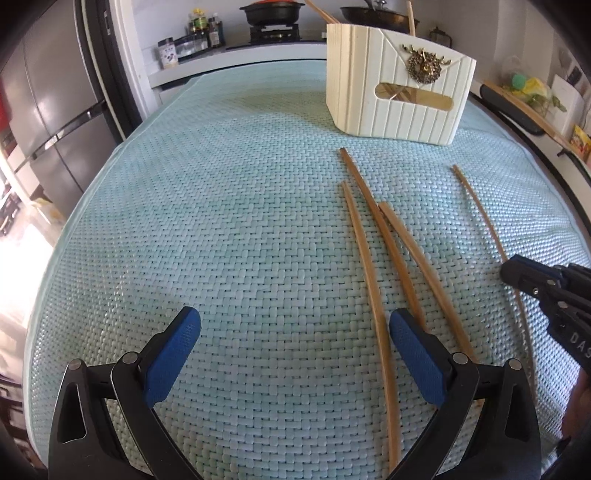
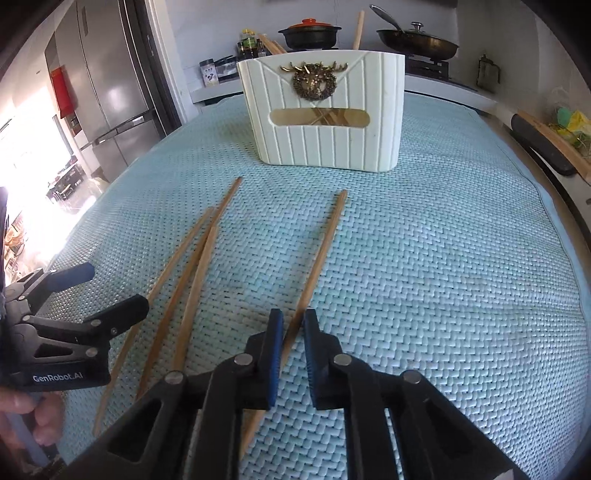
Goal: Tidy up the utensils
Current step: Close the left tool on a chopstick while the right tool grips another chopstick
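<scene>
Looking down my right tongs [image 2: 293,328]: pads drawn in narrow on a single chopstick [image 2: 322,251], which runs up between them toward the holder [image 2: 325,147]; the pads appear to pinch its lower part, though a thin gap shows on either side near the tips, so contact there is hard to confirm. That chopstick lies flat on the woven mat [image 2: 443,277] covering the tabletop, well apart from the other three. My left tongs [image 1: 295,328] stand wide, nothing between the pads, hovering low over the mat with one pad just beside the nearest of three chopsticks [image 1: 373,266]. Those three lie roughly side by side, the two to the right seeming to overlap near their lower ends. The white ribbed holder stands upright at the far side of the mat, a brass deer emblem [image 2: 314,81] on its front; more chopsticks show through its slot and stick out of its top. Behind it: stove with a black pot [image 2: 310,35] and a pan [image 2: 417,42]. A fridge [image 2: 110,96] stands at the left. Fingers [image 2: 22,410] wrap the left handle.
</scene>
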Motion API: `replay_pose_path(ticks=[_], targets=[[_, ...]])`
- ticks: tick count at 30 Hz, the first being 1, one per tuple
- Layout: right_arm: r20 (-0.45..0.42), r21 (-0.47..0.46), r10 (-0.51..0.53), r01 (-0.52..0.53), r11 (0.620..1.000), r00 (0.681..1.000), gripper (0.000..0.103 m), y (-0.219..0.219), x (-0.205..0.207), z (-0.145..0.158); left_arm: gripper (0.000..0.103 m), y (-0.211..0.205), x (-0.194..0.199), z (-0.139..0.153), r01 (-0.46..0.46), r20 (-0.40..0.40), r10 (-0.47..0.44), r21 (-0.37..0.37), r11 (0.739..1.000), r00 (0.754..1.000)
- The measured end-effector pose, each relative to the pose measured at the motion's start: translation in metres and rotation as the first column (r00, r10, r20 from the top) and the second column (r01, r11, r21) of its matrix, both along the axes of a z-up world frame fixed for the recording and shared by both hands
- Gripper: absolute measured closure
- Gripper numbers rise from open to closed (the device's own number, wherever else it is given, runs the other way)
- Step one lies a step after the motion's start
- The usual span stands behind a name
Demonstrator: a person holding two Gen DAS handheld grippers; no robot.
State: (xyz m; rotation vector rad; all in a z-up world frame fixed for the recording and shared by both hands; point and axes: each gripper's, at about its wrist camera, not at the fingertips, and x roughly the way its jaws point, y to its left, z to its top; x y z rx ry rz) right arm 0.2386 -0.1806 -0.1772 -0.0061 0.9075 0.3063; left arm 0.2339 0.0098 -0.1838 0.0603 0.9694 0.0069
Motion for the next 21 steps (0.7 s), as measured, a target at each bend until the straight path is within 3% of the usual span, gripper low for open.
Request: replay_pose_path(ticks=[10, 12, 14, 16, 19, 21], targets=[[-0.02, -0.036, -0.056, 0.055, 0.998, 0.998, 0.094, -0.049, -0.037, 0.002, 0.001, 0.011, -0.002, -0.001, 0.008, -0.019, -0.009, -0.056, 0.998, 1.0], [-0.019, -0.049, -0.054, 0.053, 0.997, 0.998, 0.089, -0.05, -0.037, 0.002, 0.001, 0.01, 0.005, 0.0, 0.033, -0.029, -0.035, -0.058, 0.998, 0.999], [-0.018, -0.063, -0.033, 0.032, 0.998, 0.999, 0.066, -0.049, -0.033, 0.002, 0.002, 0.01, 0.013, 0.001, 0.056, -0.04, -0.059, -0.074, 0.996, 0.997], [-0.033, -0.077, -0.023, 0.02, 0.997, 0.999, 0.057, -0.047, -0.025, 0.002, 0.002, 0.013, 0.022, 0.005, 0.068, -0.046, -0.073, -0.088, 0.994, 0.996], [-0.066, -0.07, -0.003, -0.002, 0.998, 0.998, 0.057, -0.047, -0.011, 0.004, 0.005, 0.017, 0.037, 0.008, 0.086, -0.07, -0.094, -0.107, 0.99, 0.993], [-0.091, -0.075, 0.017, -0.024, 0.997, 0.996, 0.057, -0.047, 0.001, 0.005, 0.015, 0.017, 0.047, 0.005, 0.094, -0.102, -0.105, -0.108, 0.99, 0.989]])
